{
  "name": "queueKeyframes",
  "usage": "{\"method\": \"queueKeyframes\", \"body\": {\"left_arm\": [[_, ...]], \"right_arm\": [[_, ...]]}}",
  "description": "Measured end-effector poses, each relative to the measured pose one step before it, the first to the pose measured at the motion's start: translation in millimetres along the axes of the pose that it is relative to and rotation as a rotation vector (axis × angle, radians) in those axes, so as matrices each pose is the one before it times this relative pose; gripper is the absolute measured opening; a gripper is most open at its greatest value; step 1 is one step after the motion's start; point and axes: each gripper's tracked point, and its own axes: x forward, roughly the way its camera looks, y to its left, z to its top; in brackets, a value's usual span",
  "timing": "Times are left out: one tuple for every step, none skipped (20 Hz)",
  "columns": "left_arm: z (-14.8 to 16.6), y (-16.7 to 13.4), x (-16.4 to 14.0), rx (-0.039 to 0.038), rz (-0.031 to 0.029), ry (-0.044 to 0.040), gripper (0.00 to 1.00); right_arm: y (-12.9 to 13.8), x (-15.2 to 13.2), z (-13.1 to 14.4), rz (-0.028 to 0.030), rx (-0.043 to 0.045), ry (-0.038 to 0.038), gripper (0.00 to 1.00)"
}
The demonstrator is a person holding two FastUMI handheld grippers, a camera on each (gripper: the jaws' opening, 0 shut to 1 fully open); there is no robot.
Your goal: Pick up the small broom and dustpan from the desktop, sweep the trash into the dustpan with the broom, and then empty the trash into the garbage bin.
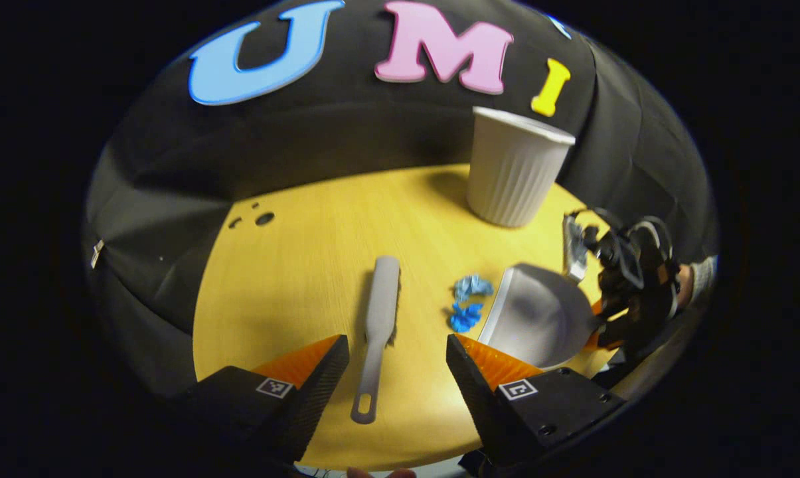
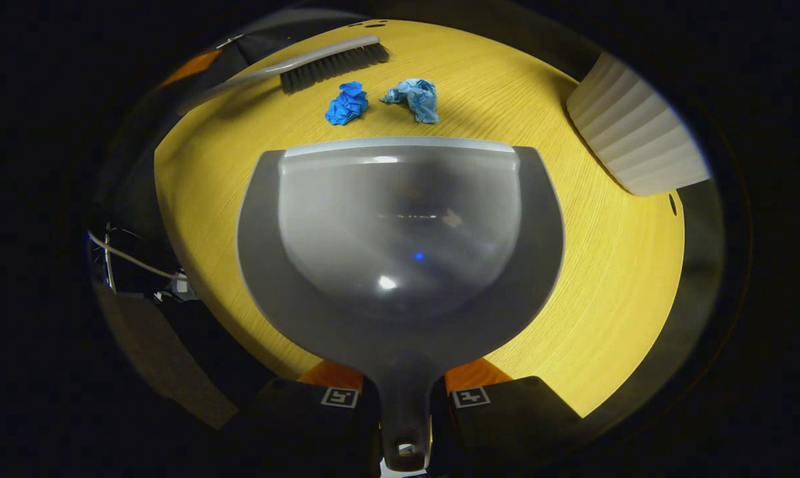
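Observation:
A grey small broom [image 1: 380,325] lies flat on the yellow desktop [image 1: 307,265], handle toward me, between the spread fingers of my open left gripper [image 1: 397,358], which hovers over the handle. Two crumpled blue scraps of trash [image 1: 467,304] lie right of the broom, beside the grey dustpan [image 1: 539,318]. My right gripper [image 2: 403,398] is shut on the dustpan handle [image 2: 403,425]; the dustpan pan [image 2: 400,226] rests on the desktop [image 2: 612,292] with its lip facing the trash [image 2: 380,99]. The broom [image 2: 326,63] lies beyond. The right gripper [image 1: 632,285] also shows at the dustpan's far side.
A white ribbed garbage bin [image 1: 516,166] stands at the back of the desktop, seen at the right edge as the bin [image 2: 635,146]. Small holes [image 1: 257,218] mark the desktop's far left. Black cloth walls surround the round table.

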Motion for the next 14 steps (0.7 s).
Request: {"method": "queueKeyframes", "body": {"left_arm": [[-6.54,1.52,11.68,-0.0014,-0.00248,0.04013,0.96],[-6.53,0.44,9.29,-0.00552,-0.00157,0.03518,0.96],[-4.55,3.13,8.04,0.0007,0.00459,0.0327,0.96],[-5.61,5.61,9.61,0.00599,0.01251,0.03011,0.96],[-1.3,5.38,7.24,0.01015,0.01141,0.01975,0.96],[-1.5,4.38,8.43,0.00467,0.01028,0.02532,0.96],[0.0,2.97,5.67,-0.00292,0.00333,0.02155,0.96],[-0.6,1.72,7.25,-0.00542,-0.00383,0.02265,0.96],[-1.4,1.65,6.43,0.00318,-0.00222,0.02528,0.93],[-1.81,3.12,5.98,0.01359,0.00088,0.0262,0.95],[-0.83,2.57,4.91,0.01986,0.00352,0.0215,0.95],[0.74,1.42,5.82,0.01971,0.00304,0.0095,0.93],[1.26,1.3,4.62,0.01266,0.00157,0.01215,0.93],[-1.18,0.6,3.01,0.00576,-0.00282,0.01733,0.9]], "right_arm": [[-0.32,0.4,0.39,0.00187,-0.00031,-0.00242,0.36],[0.19,-0.55,-0.38,0.00152,-0.00046,-0.00078,0.36],[-0.03,0.17,0.78,0.00153,-0.00203,-0.00087,0.36],[0.12,-0.09,-0.02,0.00119,-0.00144,-0.00117,0.36],[0.15,0.44,-0.02,0.00094,-0.00123,-0.00057,0.36],[-0.34,-0.5,0.0,0.00026,-0.00086,-0.00171,0.36],[0.09,-0.39,0.1,-0.00001,-0.0003,-0.00042,0.36],[-0.41,0.43,-0.31,-0.00128,0.0009,-0.0016,0.36],[-0.12,0.39,0.95,-0.00247,0.0029,-0.00016,0.36],[0.22,-0.74,-0.52,-0.00169,0.00141,0.00006,0.36],[-0.25,0.18,0.22,0.00067,-0.00061,0.00031,0.36],[0.2,0.01,-0.19,0.00133,-0.00013,-0.00041,0.36],[-0.28,-0.59,-0.22,0.00112,-0.00074,-0.00081,0.36],[0.34,0.32,0.5,-0.00041,0.00034,-0.00085,0.36]]}}
